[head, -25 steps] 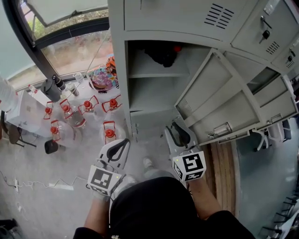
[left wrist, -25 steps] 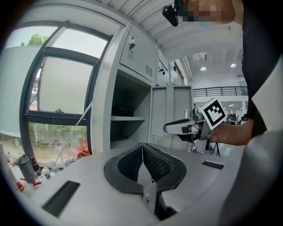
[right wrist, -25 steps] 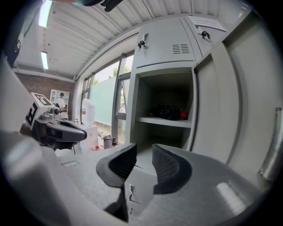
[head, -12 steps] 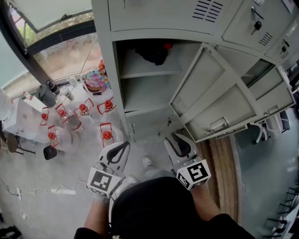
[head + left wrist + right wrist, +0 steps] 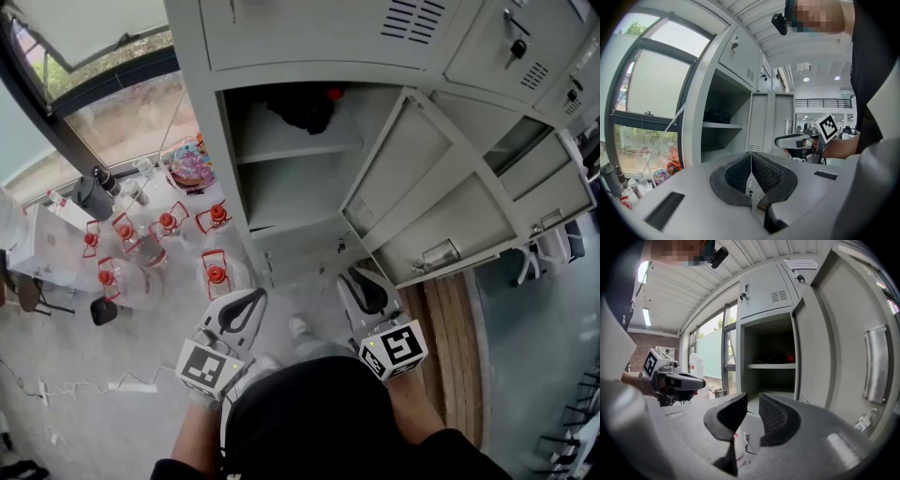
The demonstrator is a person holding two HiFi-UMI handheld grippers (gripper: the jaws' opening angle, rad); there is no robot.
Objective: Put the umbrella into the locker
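Note:
The grey locker [image 5: 225,178] stands open, its door [image 5: 441,197] swung out to the right. On its upper shelf lies a black bundle with a red tip [image 5: 302,106], apparently the folded umbrella; it also shows in the left gripper view [image 5: 717,116] and the right gripper view [image 5: 776,355]. My left gripper [image 5: 253,295] [image 5: 751,154] is low in front of the locker, shut and empty. My right gripper [image 5: 361,274] [image 5: 752,399] is beside the door's lower edge, shut with nothing between its pads; its jaws have just closed further. Both are well short of the shelf.
Several clear water jugs with red caps [image 5: 216,272] stand on the floor left of the locker, under a big window [image 5: 112,103]. A white power strip [image 5: 131,386] lies on the floor. A wooden strip [image 5: 450,319] runs on the right. More closed lockers [image 5: 506,47] are beyond.
The right gripper has shifted a little to the right and back from the locker. The head view has swung, so the locker sits further left. The left gripper has barely moved.

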